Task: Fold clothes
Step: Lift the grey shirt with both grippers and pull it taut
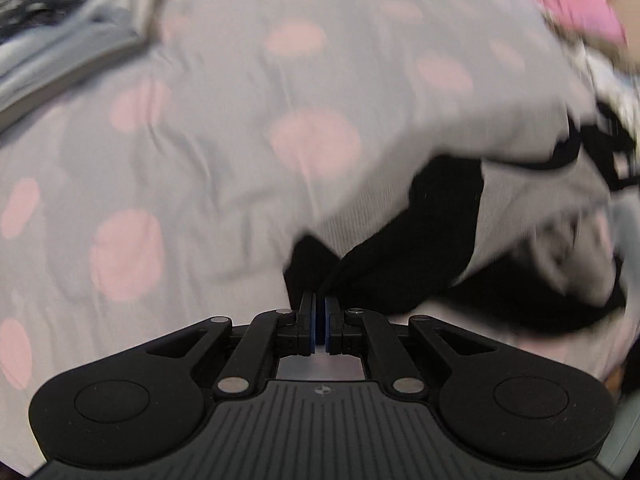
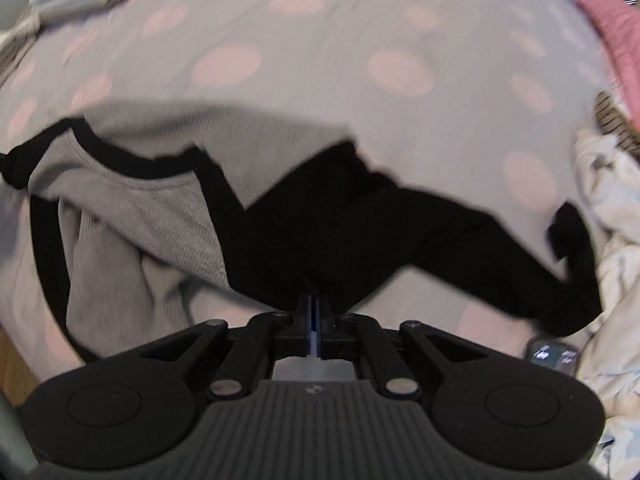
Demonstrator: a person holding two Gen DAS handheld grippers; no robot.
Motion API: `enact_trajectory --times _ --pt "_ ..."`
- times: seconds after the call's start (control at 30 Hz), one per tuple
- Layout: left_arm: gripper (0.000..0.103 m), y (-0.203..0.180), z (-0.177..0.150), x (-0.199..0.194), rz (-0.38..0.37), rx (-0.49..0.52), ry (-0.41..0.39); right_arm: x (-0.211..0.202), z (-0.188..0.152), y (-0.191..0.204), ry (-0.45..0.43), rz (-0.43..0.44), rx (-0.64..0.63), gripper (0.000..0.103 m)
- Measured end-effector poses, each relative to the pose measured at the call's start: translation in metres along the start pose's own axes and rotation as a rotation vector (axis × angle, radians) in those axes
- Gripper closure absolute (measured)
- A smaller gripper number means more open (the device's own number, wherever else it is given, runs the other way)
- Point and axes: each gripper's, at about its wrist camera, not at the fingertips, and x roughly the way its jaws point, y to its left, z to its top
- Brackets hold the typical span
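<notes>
In the left wrist view, our left gripper (image 1: 320,312) has its jaws pinched nearly together on black fabric, a corner of the grey-and-black shirt (image 1: 500,200). The garment trails away from the tips toward the right and upward, lifted and blurred above the polka-dot bedsheet (image 1: 200,160). A pink cloth (image 1: 576,4) lies at the far right corner, and a blurred pile of folded things (image 1: 60,40) at the far left.

In the right wrist view, our right gripper (image 2: 315,304) is likewise clamped on black fabric, apparently a sleeve of the same shirt (image 2: 140,208). The grey body stretches off to the left of the tips, while the black sleeve runs rightward toward a heap of white laundry (image 2: 612,220).

So the shirt's long axis runs between our two grippers, each holding one end. We judge that any fold turns on keeping that span taut; how far folding has gone, the blur leaves unsettled.
</notes>
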Motion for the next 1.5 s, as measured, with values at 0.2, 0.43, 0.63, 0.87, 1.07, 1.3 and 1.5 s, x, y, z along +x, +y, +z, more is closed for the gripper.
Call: enact_trajectory --times 0.2,0.43,0.63,0.87,1.07,1.3,1.5 --pt "0.098 -0.015 -0.008 0.003 0.038 0.135 0.027 0.009 -0.002 0.009 0.068 0.026 -0.076 0.094" --pt "0.061 -0.017 -0.001 -0.031 0.02 0.134 -0.121 -0.022 0.005 -0.004 -0.033 0.047 -0.048 0.076" --pt "0.059 -0.032 0.021 -0.018 -0.049 0.139 -0.15 -0.021 0.025 0.002 -0.106 0.093 -0.023 0.072" --pt "0.059 -0.052 0.027 0.008 -0.02 0.213 -0.074 0.007 0.026 0.014 -0.072 0.13 -0.105 0.061" --pt "0.057 -0.053 0.018 0.004 -0.039 0.26 -0.06 0.026 0.016 0.015 -0.023 0.13 -0.148 0.052" --pt "0.059 -0.059 0.011 -0.002 -0.022 0.307 -0.086 0.023 0.013 0.022 -0.03 0.142 -0.182 0.055" --pt "0.063 -0.067 0.007 -0.009 -0.028 0.358 -0.119 0.017 0.01 0.022 -0.031 0.163 -0.196 0.078"
